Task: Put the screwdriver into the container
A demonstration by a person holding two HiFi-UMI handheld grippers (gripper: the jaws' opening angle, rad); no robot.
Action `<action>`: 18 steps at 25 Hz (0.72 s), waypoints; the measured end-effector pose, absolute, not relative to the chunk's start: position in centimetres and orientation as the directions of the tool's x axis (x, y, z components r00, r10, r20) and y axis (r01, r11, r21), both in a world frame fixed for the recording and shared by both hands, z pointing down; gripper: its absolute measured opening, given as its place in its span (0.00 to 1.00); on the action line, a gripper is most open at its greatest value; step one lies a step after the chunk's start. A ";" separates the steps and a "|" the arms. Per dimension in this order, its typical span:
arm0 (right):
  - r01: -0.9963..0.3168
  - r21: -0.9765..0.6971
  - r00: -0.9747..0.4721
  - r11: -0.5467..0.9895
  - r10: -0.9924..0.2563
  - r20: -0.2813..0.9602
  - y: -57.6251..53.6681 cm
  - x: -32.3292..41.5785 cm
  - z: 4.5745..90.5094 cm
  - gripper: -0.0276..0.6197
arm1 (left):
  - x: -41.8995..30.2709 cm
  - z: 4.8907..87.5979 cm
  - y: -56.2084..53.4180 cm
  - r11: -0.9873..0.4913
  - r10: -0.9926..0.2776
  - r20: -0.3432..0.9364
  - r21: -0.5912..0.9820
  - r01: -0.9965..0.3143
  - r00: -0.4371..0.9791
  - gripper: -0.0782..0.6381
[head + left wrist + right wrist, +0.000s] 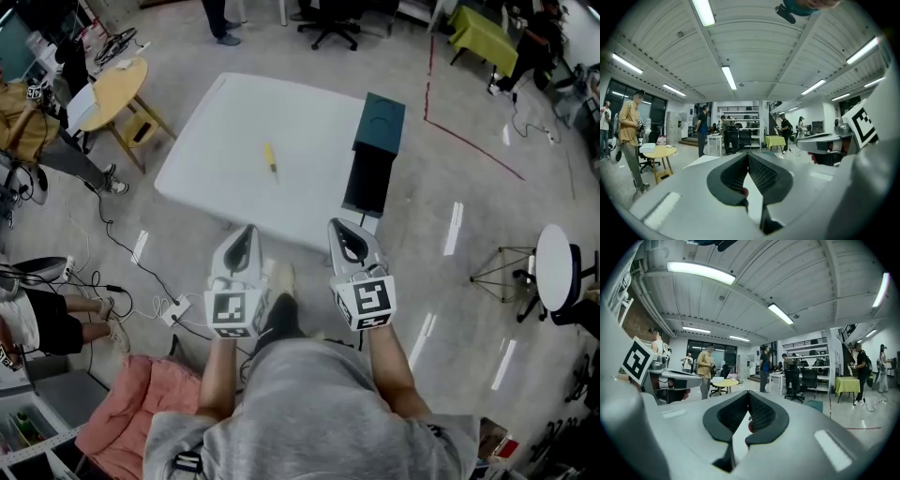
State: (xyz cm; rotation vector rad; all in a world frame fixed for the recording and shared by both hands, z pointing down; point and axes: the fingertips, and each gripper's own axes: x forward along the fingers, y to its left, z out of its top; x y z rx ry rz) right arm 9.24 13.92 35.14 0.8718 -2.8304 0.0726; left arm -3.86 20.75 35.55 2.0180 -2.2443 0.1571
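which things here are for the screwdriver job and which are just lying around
For the job: screwdriver, container, white table they sit on, left gripper and right gripper, both shut and empty.

Just about: round wooden table, green-covered table, pink cloth.

Dressed in a grey short-sleeved shirt (309,412). Equipped with a left gripper (247,230) and right gripper (340,227) of pale grey plastic, lined with black ribbed pads (760,171), each backed by a white cube (232,314) printed with black square markers.

Right tool (748,398), jaws together, empty.
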 end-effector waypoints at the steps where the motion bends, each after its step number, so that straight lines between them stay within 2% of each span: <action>1: -0.563 0.003 -0.811 0.826 -0.553 0.191 13.1 8.5 35.1 0.05 | -4.5 35.5 19.8 0.102 -0.982 0.160 0.007 -0.995 -0.099 0.13; 18: -0.547 -0.030 -0.804 0.836 -0.516 0.295 3.0 -4.8 39.5 0.05 | -15.6 39.5 8.9 0.069 -0.968 0.245 0.064 -0.996 -0.052 0.13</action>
